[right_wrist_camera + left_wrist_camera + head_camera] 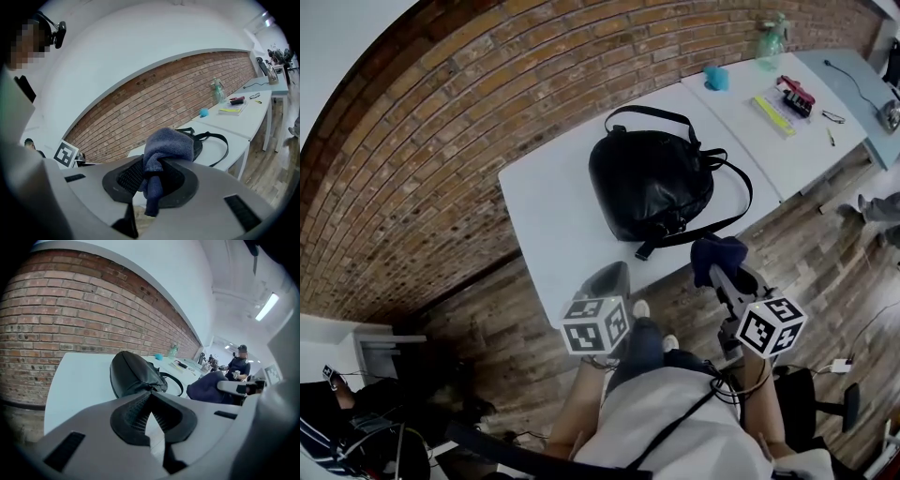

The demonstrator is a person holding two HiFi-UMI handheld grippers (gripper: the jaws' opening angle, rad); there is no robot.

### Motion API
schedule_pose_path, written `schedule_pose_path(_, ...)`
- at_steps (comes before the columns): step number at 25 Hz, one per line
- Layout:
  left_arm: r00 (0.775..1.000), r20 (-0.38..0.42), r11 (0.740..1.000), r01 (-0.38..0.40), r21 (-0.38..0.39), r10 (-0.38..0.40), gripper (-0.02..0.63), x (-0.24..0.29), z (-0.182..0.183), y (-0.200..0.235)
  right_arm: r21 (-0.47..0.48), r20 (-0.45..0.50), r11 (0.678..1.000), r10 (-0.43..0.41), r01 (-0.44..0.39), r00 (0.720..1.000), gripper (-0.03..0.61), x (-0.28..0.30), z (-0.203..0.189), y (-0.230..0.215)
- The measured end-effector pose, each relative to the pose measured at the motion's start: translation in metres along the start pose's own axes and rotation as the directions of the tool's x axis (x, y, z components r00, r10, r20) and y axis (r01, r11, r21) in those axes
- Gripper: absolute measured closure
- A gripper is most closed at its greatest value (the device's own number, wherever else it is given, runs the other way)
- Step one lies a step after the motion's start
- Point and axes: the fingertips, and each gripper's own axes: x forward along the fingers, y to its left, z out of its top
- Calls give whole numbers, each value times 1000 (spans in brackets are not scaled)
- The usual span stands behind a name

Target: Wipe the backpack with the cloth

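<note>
A black leather backpack [649, 183] lies on the white table [544, 206], its straps trailing toward the near edge. My right gripper [719, 265] hovers just off that edge, right of the bag, and is shut on a dark blue cloth [719, 251]. In the right gripper view the cloth [168, 145] bunches between the jaws, with the backpack [200, 146] behind it. My left gripper [614, 274] hangs at the near edge below the bag, shut and holding nothing. The left gripper view shows the backpack [133, 373] ahead and the cloth [206, 387] to the right.
A second table adjoins on the right with a teal object [717, 78], a bottle [771, 39] and a red-and-black item [795, 94]. A brick wall runs behind the tables. An office chair [811, 394] stands near my right. A person [238, 365] sits far off.
</note>
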Motion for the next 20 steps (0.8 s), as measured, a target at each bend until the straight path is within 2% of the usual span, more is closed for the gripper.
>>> schedule_pose_path(9,999,18,1000,28,2,-28,609,47,74,61,-8,38,996,-88,89,995,505,82,52,-15)
schedule_pose_path(14,1000,-11,999,24,-44,-25,609,68,83,91,-1,28,993,-117,117,993,505,117,66,-20)
schedule_pose_path(20,1000,-29,997,6,-82,-8,609,82,84,105,1,4,991,-134,134,991,505,141,77,-35)
